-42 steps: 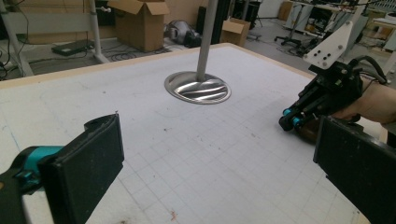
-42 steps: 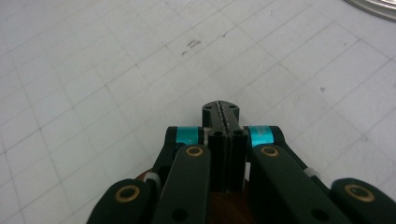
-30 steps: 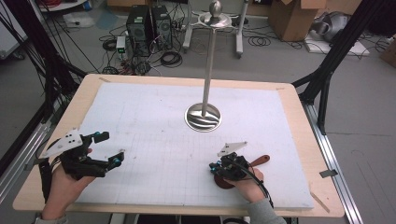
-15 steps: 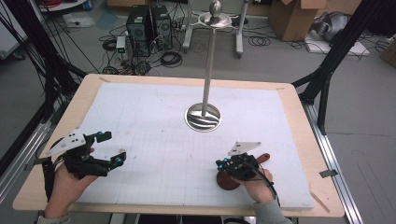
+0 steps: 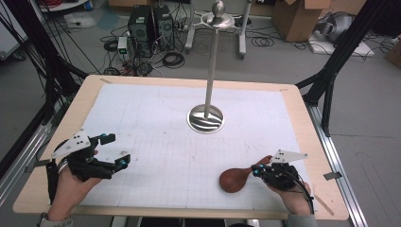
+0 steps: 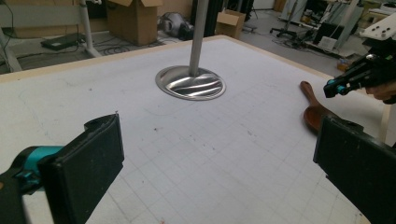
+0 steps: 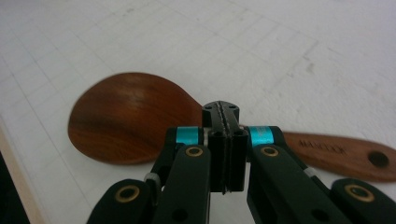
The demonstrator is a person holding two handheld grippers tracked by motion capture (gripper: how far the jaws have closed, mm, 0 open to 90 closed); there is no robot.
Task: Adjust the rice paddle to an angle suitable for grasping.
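A dark wooden spoon lies flat on the white gridded mat at the front right, its bowl toward the left. My right gripper hovers over the spoon's handle, shut with nothing between its pads. In the right gripper view the closed tips stand just above the spoon, where bowl meets handle. My left gripper rests at the front left, wide open and holding nothing. The left gripper view has the left gripper open, with the spoon and the right gripper far off.
A tall metal pole on a round shiny base stands in the mat's middle, topped by a dish and ball. The base also shows ahead in the left gripper view. The wooden table edge rings the mat.
My right gripper has slid to the right along the spoon, uncovering its bowl. The spoon stayed put. The left gripper has barely shifted.
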